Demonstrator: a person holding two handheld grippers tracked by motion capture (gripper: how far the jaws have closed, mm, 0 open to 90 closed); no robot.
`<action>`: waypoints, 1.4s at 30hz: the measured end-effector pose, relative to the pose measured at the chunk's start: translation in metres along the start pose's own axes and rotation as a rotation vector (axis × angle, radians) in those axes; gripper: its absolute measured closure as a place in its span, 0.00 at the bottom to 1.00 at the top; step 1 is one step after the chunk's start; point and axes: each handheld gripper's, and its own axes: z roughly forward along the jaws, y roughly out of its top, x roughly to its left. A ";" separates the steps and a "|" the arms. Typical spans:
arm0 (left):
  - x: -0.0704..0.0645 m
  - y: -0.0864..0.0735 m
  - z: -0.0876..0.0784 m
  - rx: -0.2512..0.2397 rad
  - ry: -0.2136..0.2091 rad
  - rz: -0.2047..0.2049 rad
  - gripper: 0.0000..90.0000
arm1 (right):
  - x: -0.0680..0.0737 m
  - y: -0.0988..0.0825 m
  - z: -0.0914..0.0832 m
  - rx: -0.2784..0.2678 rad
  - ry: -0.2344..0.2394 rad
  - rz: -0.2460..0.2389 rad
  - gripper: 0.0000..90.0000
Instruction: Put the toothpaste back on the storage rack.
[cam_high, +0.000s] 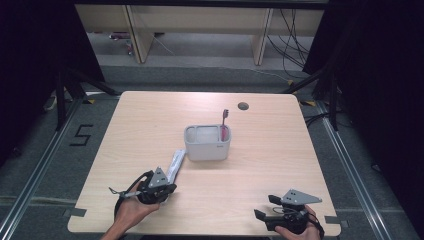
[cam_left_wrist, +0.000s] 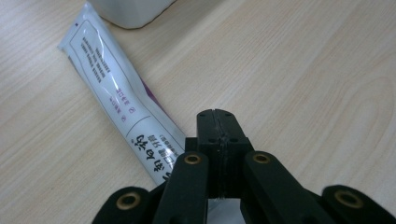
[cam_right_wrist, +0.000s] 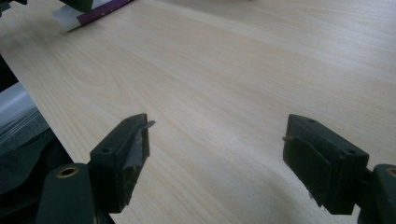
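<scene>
The left gripper is resting near the table's front-left corner, its jaws pressed fully together with nothing between them. In the left gripper view, the closed tips are sitting just beside the toothpaste tube, which is lying flat on the wood (printed side up, purple band along one edge). The tube is angling toward the grey caddy, its far end just beside the caddy's front-left corner. A red toothbrush is standing upright in the caddy's right compartment. The right gripper is hovering at the front-right edge, jaws spread wide and holding nothing.
</scene>
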 end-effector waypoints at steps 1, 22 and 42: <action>0.001 0.000 0.000 -0.002 -0.003 -0.001 0.99 | 0.000 0.000 0.001 -0.002 -0.002 -0.007 0.26; 0.027 0.013 -0.017 0.013 0.031 -0.108 0.79 | -0.002 0.001 0.000 -0.006 -0.020 -0.031 0.26; 0.043 0.031 0.005 0.167 0.005 -0.209 0.52 | -0.001 0.001 0.000 -0.005 -0.010 -0.029 0.26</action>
